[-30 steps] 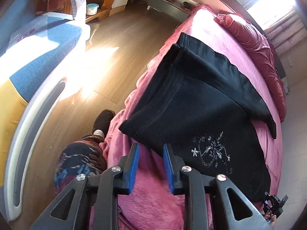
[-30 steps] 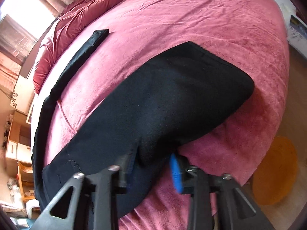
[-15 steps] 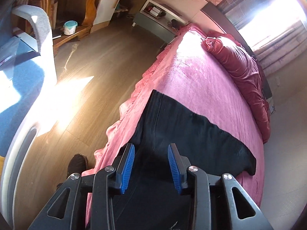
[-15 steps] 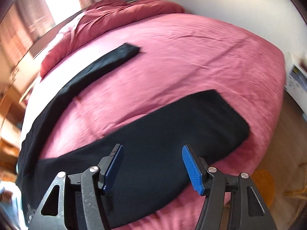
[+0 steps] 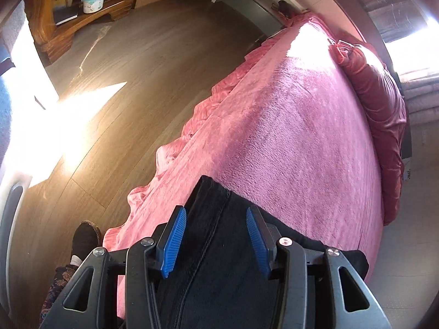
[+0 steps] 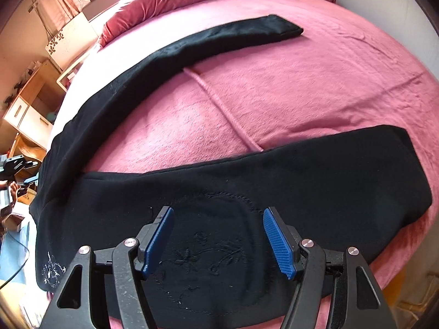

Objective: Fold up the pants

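I have both tools off the cloth right now. My left gripper (image 5: 215, 242) hangs with its blue pads apart over the waist end of the black pants (image 6: 247, 197), and nothing sits between them; the stitched seam (image 5: 211, 235) runs up the middle of the gap. My right gripper (image 6: 219, 242) is likewise spread wide, empty, above the embroidered flower motif (image 6: 203, 257) on the seat.

The pants lie flat on the pink bedspread (image 6: 301, 87) near the bed's edge, with the two legs fanned well apart: the near leg (image 6: 343, 170) stretches across toward my right, while the far leg (image 6: 219, 38) curves away toward the crumpled red quilt (image 5: 384, 104) at the head of the bed. I judge that spread is deliberate, to get the garment flat and free of bunching before a first fold brings one leg onto the other. Holding both tools over the waist and seat suits that, since those are the thick anchor points.

As for containers, the only one I can see is a small lidded tub (image 5: 92, 1) on the wooden shelf (image 5: 90, 16) across the floor; its lid is on, so I cannot tell what it holds.
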Tool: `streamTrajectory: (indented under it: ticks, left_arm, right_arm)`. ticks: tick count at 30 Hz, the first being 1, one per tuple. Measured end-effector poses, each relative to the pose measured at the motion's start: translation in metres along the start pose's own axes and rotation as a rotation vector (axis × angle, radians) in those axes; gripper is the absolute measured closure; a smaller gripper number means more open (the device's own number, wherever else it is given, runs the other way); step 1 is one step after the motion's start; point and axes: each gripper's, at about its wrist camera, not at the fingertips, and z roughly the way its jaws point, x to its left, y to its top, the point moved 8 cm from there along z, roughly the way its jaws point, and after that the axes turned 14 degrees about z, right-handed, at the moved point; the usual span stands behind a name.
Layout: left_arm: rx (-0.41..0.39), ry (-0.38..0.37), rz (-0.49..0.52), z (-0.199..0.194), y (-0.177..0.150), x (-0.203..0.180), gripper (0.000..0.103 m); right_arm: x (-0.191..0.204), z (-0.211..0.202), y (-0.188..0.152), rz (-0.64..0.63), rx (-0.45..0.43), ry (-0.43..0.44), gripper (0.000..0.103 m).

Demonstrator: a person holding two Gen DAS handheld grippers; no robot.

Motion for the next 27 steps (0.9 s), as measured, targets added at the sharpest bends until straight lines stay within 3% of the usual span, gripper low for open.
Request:
streamTrajectory:
  ticks: [5, 7, 9, 11, 13, 14, 20, 27]
  left_arm:
    - [0.018, 0.03, 0.008, 0.019, 0.013, 0.002, 0.061]
    - [0.026, 0.019, 0.012, 0.025, 0.014, 0.002, 0.073]
    - [0.015, 0.025, 0.078, 0.026, 0.014, -0.006, 0.086]
    - [-0.019, 0.057, 0.169, 0.017, 0.012, -0.016, 0.093]
    - [-0.06, 0.043, 0.203, 0.002, 0.01, -0.025, 0.096]
    - [-0.091, 0.017, 0.21, -0.009, 0.009, -0.03, 0.1]
    - [-0.288, -0.197, 0.338, -0.102, -0.02, -0.078, 0.1]
    - [-0.362, -0.419, 0.527, -0.194, -0.131, -0.114, 0.1]
  right_arm:
    - [-0.003, 0.014, -0.005, 0.01, 0.046, -0.024, 0.035]
    - [-0.006, 0.016, -0.006, 0.021, 0.047, -0.051, 0.035]
    - [-0.007, 0.019, -0.007, 0.021, 0.053, -0.057, 0.035]
    - [-0.009, 0.02, -0.005, 0.015, 0.05, -0.065, 0.035]
    - [-0.009, 0.021, -0.002, 0.016, 0.044, -0.068, 0.035]
    - [-0.008, 0.022, 0.0, 0.017, 0.041, -0.062, 0.035]
    - [0.013, 0.021, 0.02, -0.008, 0.003, -0.011, 0.035]
    - [0.064, 0.025, 0.046, -0.012, 0.015, 0.142, 0.035]
